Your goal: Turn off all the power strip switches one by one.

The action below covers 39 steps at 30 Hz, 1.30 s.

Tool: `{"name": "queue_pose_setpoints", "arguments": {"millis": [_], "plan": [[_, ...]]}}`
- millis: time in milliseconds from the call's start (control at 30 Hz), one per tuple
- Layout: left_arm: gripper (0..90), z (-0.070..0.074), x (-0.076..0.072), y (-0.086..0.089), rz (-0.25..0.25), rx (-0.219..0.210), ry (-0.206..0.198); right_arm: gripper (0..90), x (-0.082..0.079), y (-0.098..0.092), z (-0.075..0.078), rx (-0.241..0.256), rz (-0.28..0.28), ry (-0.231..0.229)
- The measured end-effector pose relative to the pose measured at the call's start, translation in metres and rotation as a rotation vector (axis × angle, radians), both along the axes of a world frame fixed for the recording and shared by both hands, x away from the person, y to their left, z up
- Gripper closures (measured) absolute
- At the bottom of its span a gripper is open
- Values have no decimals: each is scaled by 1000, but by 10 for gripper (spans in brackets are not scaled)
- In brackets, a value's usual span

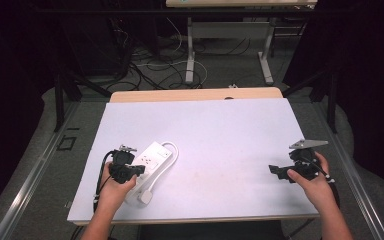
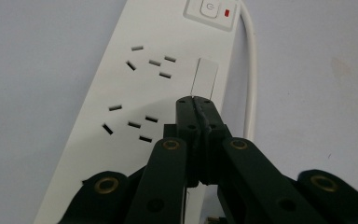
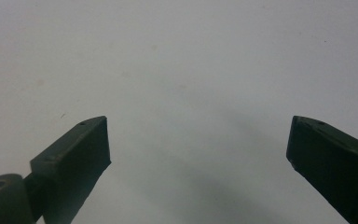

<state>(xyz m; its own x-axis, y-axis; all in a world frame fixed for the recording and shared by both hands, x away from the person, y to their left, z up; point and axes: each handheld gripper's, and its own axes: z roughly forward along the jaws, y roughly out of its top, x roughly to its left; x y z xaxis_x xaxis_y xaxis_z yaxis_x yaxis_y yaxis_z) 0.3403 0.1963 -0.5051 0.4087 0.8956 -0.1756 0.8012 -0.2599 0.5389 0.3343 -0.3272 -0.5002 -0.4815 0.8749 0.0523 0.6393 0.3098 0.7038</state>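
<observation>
A white power strip (image 1: 152, 159) lies at the front left of the white table top (image 1: 220, 130), its cord (image 1: 172, 150) looping at the far end and its plug (image 1: 146, 196) near the front edge. In the left gripper view the power strip (image 2: 135, 88) shows several socket slots, a white switch (image 2: 209, 10) with a red lamp and its cord (image 2: 251, 70). My left gripper (image 1: 139, 170) hovers over the strip with its jaws pressed together and nothing between them; its tips (image 2: 195, 101) sit above the strip's right edge. My right gripper (image 1: 271, 170) is at the front right, and it (image 3: 198, 140) stands wide open over bare table.
Beyond the table stand a desk frame with white legs (image 1: 191, 60) and tangled cables (image 1: 150, 70) on the floor. Dark curtains close both sides. A metal rail (image 1: 35, 175) runs along the floor at the left.
</observation>
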Motion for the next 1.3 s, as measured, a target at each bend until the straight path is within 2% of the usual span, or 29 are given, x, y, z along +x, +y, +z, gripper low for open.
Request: {"name": "queue_pose_setpoints", "arguments": {"millis": [333,367,500,567,733,800,1300], "plan": [[900,-6,1,2,-2,11,19,54,0,-1,1,8,-5,-2],[900,-5,1,3,-17,12,28,54,0,-1,1,6,-2,-5],[900,-6,-2,1,-5,18,18,54,0,-1,1,8,-4,-2],[900,-5,-3,3,-14,19,31,54,0,-1,1,5,-1,-6],[900,-7,-4,4,-6,19,21,54,0,-1,1,4,-2,-4],[900,-7,-4,4,-13,20,33,54,0,-1,1,4,-1,-6],[900,-10,-5,4,-7,20,27,54,-1,-2,2,8,-8,-4]]}}
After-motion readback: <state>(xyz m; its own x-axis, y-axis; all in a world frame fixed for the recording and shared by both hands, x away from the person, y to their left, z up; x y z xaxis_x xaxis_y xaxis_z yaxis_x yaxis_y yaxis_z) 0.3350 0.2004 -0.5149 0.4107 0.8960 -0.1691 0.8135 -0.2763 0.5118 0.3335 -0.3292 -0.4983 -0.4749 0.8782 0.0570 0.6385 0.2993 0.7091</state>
